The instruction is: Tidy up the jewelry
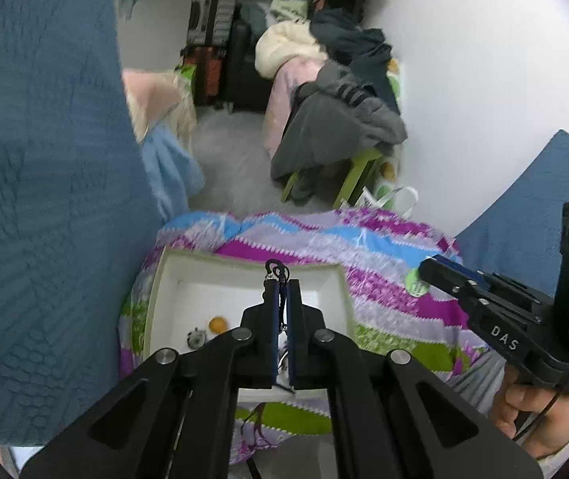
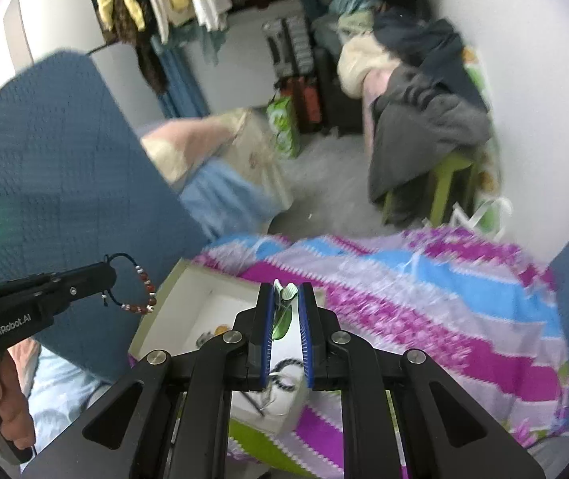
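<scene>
My left gripper [image 1: 282, 284] is shut on a dark cord bracelet [image 1: 277, 270] with red and white beads; the bracelet also shows in the right wrist view [image 2: 140, 287], dangling from the left gripper [image 2: 110, 273]. It hangs above the white box [image 1: 172, 279]. My right gripper [image 2: 286, 293] is shut on a green and white hair clip [image 2: 284, 307], above the box's edge [image 2: 172, 283]. In the left wrist view the right gripper [image 1: 424, 269] comes in from the right. Inside the box lie an orange bead [image 1: 218, 324], a small silver piece [image 1: 196, 337] and a striped cord [image 2: 282, 375].
The box sits on a purple, blue and green striped blanket [image 1: 384, 279]. Blue quilted fabric [image 1: 44, 199] rises on the left and right. Behind are a green stool [image 1: 358, 167] piled with clothes, suitcases [image 1: 212, 40] and a white wall.
</scene>
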`<move>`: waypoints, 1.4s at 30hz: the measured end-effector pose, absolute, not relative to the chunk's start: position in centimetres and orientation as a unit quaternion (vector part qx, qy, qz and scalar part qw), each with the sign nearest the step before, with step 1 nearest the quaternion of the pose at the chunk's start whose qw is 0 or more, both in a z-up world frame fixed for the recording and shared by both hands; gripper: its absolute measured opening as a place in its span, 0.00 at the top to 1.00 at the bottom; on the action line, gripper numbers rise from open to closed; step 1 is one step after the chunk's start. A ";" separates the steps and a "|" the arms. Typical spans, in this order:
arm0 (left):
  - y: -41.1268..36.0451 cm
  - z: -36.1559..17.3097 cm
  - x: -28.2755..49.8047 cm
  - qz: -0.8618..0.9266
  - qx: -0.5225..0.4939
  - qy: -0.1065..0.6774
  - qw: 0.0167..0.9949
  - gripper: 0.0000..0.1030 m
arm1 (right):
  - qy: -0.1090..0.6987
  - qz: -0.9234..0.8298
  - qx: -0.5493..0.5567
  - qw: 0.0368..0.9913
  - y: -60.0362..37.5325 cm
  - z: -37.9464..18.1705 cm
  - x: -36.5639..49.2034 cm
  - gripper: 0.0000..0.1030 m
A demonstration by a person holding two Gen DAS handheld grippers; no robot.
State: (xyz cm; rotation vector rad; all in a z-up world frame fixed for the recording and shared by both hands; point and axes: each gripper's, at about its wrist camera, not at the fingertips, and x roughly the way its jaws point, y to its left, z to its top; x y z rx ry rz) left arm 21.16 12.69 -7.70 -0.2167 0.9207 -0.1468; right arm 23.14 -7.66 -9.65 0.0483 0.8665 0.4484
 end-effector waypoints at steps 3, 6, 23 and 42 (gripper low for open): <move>13.5 -10.2 21.3 -0.064 -0.104 0.454 0.882 0.98 | 0.443 0.220 0.021 0.869 -6.1 -12.5 23.7 0.90; 14.3 -12.7 21.6 -0.057 -0.113 0.469 0.874 0.98 | 0.469 0.217 0.010 0.856 -4.9 -15.3 23.9 0.90; 15.5 -18.5 22.4 -0.042 -0.123 0.526 0.841 0.86 | 0.530 0.207 -0.026 0.822 -3.4 -20.6 24.4 0.55; 12.7 -2.6 17.3 -0.017 -0.069 0.394 0.916 0.16 | 0.344 0.202 -0.014 0.917 -10.0 -1.5 19.7 0.01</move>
